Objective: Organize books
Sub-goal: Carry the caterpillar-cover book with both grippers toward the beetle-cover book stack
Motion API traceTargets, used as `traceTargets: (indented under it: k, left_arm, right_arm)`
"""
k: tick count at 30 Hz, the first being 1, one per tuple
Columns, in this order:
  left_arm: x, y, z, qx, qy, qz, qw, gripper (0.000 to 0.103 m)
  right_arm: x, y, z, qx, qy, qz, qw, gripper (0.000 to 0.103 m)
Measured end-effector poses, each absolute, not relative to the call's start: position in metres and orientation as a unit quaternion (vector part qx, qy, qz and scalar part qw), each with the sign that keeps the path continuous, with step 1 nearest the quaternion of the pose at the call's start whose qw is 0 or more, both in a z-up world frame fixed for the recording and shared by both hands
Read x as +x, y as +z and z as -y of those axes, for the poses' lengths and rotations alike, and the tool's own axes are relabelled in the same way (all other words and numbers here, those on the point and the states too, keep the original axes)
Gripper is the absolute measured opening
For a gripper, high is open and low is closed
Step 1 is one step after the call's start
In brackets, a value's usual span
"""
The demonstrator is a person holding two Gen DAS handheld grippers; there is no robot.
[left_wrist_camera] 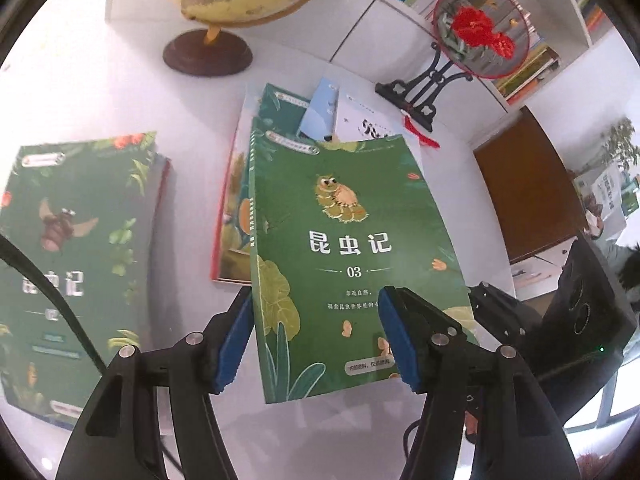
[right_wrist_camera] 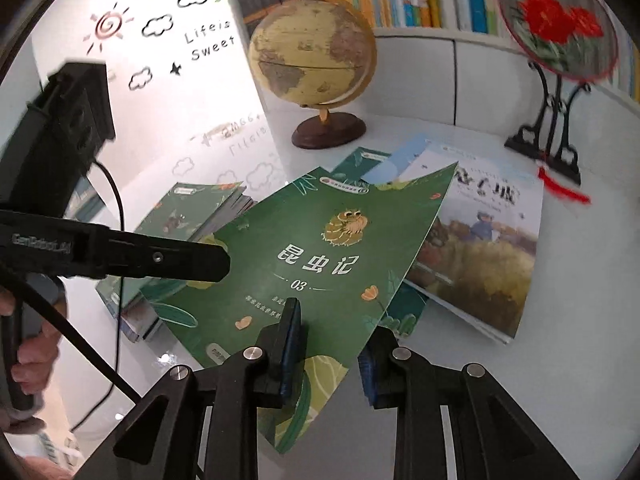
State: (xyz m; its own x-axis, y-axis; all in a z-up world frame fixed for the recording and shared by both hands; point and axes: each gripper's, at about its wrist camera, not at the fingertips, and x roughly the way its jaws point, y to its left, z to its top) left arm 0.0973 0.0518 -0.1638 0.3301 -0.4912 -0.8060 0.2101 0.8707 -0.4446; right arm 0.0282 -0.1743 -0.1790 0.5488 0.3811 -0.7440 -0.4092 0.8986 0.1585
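The right gripper (right_wrist_camera: 328, 344) clamps a thin, glossy green paperback (right_wrist_camera: 316, 256) — lifted, tilted above the scattered books on the white table (right_wrist_camera: 540, 380). The left gripper (left_wrist_camera: 316, 340) stands released, ribbed blue pads (left_wrist_camera: 394, 340) straddling the book's lower edge.

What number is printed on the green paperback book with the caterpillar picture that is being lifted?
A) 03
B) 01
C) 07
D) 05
A: the green caterpillar book shows "03" in white beneath its title, readable in both wrist views, with the right gripper clamped on its lower edge.
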Motion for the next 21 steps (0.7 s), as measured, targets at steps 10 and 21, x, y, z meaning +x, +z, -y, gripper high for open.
traceTargets:
  k: [10,21]
  left_arm:
    - [0.095,-0.151,-0.086,-0.131,-0.213,-0.506,0.826,0.059]
    - [0.1,-0.131,-0.107,-0.143,-0.225,-0.489,0.83,0.059]
  right_arm:
    - [0.033,-0.163,0.129,-0.064,0.227,-0.391,0.89,0.025]
    - [0.037,-0.146,0.109,-0.059,0.212,-0.369,0.903,0.025]
